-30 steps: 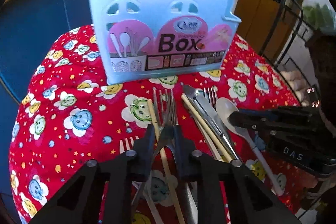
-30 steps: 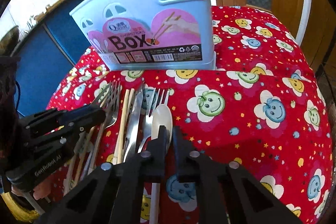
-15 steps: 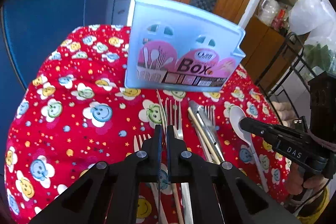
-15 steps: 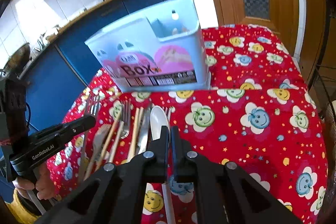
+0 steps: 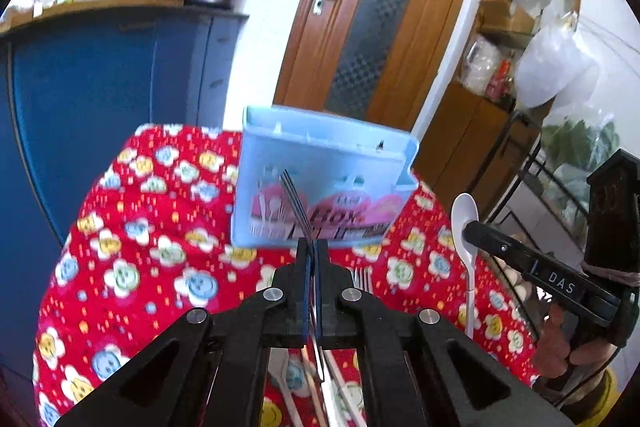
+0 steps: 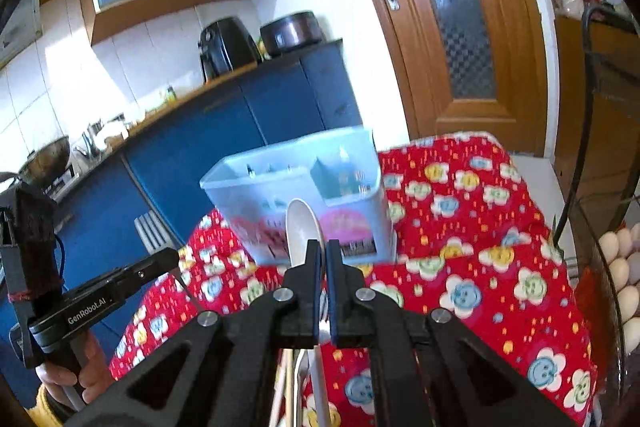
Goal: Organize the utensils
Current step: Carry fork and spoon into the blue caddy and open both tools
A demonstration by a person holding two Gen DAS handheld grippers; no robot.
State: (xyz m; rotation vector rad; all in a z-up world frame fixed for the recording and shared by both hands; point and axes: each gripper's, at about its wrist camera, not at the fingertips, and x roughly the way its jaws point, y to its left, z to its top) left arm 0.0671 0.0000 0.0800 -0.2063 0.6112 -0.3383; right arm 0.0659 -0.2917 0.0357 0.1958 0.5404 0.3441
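Observation:
A light blue utensil box with a pink label stands at the far side of the red tablecloth; its open compartments show in the right wrist view. My left gripper is shut on a metal fork, lifted, tines up in front of the box. It also shows in the right wrist view, with the fork tines above it. My right gripper is shut on a white spoon, bowl up before the box. The spoon also shows in the left wrist view.
More forks and chopsticks lie on the red smiley tablecloth under the grippers. Blue cabinets stand left and behind. A wooden door is behind. A bowl of eggs is at the right.
Both grippers have lifted off the cloth, the left with the fork and the right with the white spoon, and now hold them raised in front of the box.

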